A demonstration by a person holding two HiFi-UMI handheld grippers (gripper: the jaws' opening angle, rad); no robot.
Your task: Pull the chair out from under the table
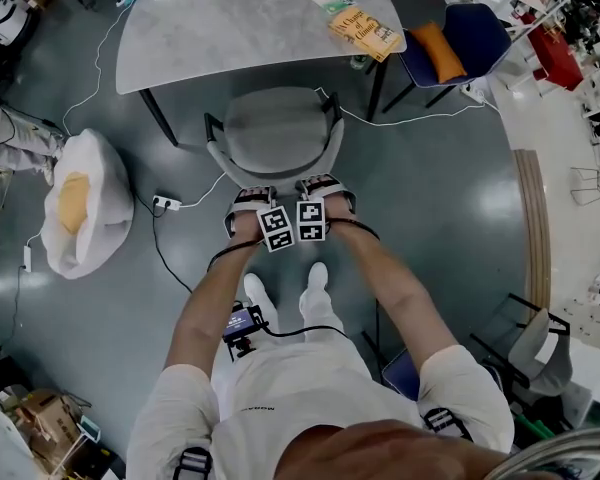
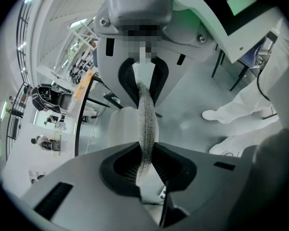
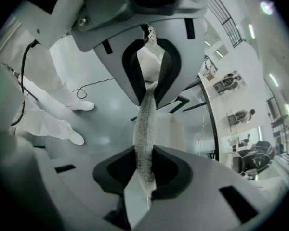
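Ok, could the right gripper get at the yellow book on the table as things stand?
Probably not. The right gripper has its jaws clamped on the backrest of the chair, so it isn't free, and the yellow book lies beyond the chair at the far corner of the table.

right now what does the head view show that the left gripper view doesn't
Only the head view: the right tool beside the left tool on the back rim of the chair, plus the white floor cushion. Only the left gripper view: the left tool's jaws pressed shut on that thin speckled rim. Both: the chair and the person's white shoes.
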